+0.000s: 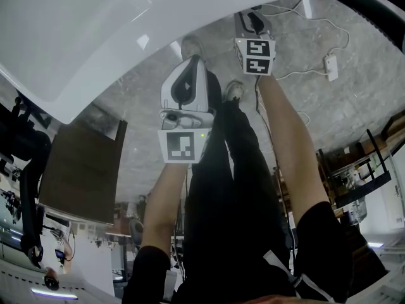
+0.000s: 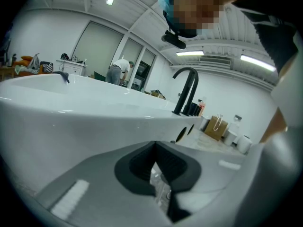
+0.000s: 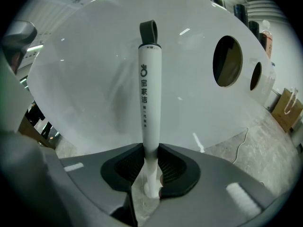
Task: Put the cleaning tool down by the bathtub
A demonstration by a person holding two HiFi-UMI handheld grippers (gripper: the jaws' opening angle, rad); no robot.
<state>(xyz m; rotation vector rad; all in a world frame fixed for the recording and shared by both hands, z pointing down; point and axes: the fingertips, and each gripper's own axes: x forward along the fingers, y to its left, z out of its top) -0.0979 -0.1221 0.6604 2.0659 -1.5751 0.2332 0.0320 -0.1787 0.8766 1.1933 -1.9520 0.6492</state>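
Observation:
The cleaning tool (image 3: 150,103) is a white stick handle with a dark loop on top and print down its side. In the right gripper view it stands upright, pinched between the dark pads (image 3: 173,167) of my right gripper (image 3: 150,162), which is shut on its lower part. Just behind it is the white bathtub (image 3: 94,70) wall with two round holes (image 3: 227,60). In the head view my right gripper (image 1: 253,19) is low over the concrete floor beside the bathtub (image 1: 95,37). My left gripper (image 1: 192,61) hangs nearer, jaws together and empty (image 2: 155,161).
A black tap (image 2: 187,89) rises from the tub rim. A white power strip with cable (image 1: 330,66) lies on the floor to the right. A dark brown box (image 1: 79,170) stands at the left, a metal rack (image 1: 361,170) at the right. The person's shoes (image 1: 233,90) are between the grippers.

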